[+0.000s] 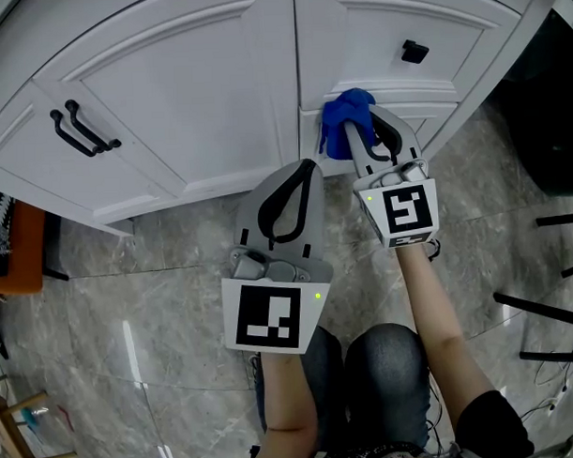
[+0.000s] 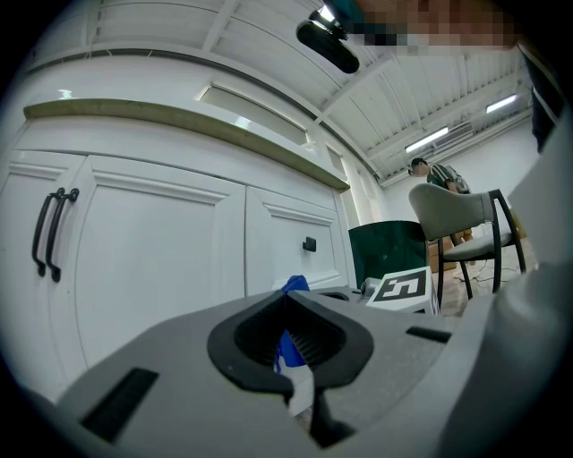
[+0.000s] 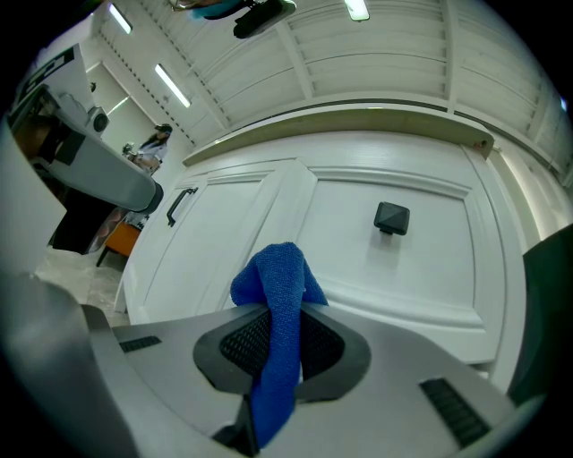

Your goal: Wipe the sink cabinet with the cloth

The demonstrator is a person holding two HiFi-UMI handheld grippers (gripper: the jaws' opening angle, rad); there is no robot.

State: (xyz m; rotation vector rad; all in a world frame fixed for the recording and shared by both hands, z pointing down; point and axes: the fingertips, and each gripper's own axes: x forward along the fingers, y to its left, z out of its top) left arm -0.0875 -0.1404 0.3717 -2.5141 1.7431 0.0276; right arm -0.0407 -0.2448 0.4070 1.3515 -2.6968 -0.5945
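right tool point(image 1: 362, 134) holds cloth point(image 1: 342, 111) by cabinet point(image 1: 198, 104)

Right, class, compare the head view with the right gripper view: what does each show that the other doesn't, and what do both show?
Only the head view: the person's knees and forearms, and the marker cube on the right gripper. Only the right gripper view: the ceiling lights, and the blue cloth hanging down between that gripper's closed jaws. Both: the cloth's bunched end in front of the white cabinet, and the square black knob on its drawer.
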